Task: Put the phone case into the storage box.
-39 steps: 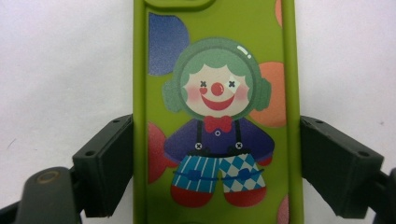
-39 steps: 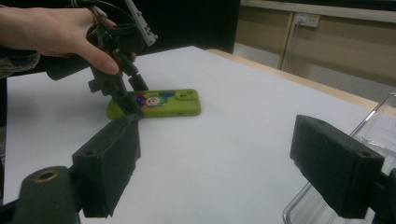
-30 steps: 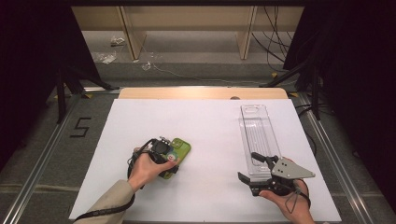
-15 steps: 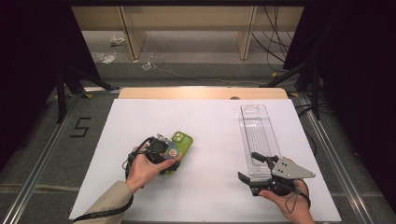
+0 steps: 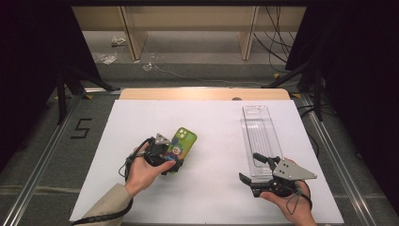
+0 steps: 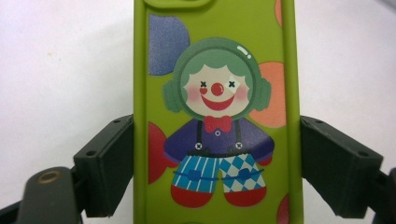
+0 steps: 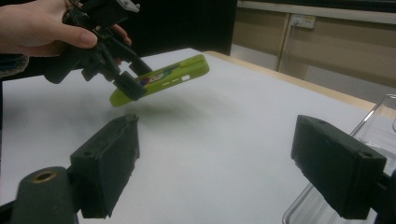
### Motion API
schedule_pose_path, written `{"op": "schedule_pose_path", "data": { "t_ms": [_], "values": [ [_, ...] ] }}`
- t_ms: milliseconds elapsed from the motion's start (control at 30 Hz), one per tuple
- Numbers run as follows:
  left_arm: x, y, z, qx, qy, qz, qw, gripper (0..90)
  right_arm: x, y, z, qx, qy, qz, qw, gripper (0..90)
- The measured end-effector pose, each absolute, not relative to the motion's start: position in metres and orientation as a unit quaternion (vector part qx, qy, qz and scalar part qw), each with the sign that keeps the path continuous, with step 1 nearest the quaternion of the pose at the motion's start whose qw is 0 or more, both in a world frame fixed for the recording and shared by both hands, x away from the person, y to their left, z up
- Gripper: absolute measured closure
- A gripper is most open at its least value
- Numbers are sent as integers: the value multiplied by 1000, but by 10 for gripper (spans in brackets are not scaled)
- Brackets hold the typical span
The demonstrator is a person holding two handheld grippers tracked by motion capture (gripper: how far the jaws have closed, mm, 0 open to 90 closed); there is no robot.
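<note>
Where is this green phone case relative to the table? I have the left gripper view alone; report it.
Observer: The phone case hangs clear of the white table, its free end tilted up, with a shadow beneath it.
Operator: Tell me what lies to its right.
Observer: A clear plastic tray lies lengthwise on the table's right side.
Operator: Report the other tongs.
Observer: The right tongs stand open at the tray's near end, holding nothing.
</note>
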State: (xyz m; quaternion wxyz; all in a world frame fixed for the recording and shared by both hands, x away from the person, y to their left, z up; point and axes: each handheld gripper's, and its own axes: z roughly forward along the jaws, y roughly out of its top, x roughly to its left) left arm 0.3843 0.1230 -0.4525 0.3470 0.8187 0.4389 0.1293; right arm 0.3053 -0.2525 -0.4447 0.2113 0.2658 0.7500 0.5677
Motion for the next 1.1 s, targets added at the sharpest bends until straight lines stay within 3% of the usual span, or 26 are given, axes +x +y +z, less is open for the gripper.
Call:
{"op": "schedule_pose_path", "data": {
  "t_ms": [1100],
  "values": [
    [360, 129, -451, 812, 394, 164, 399, 164, 317, -227, -438, 271, 746, 574, 203, 164]
  ]
}}
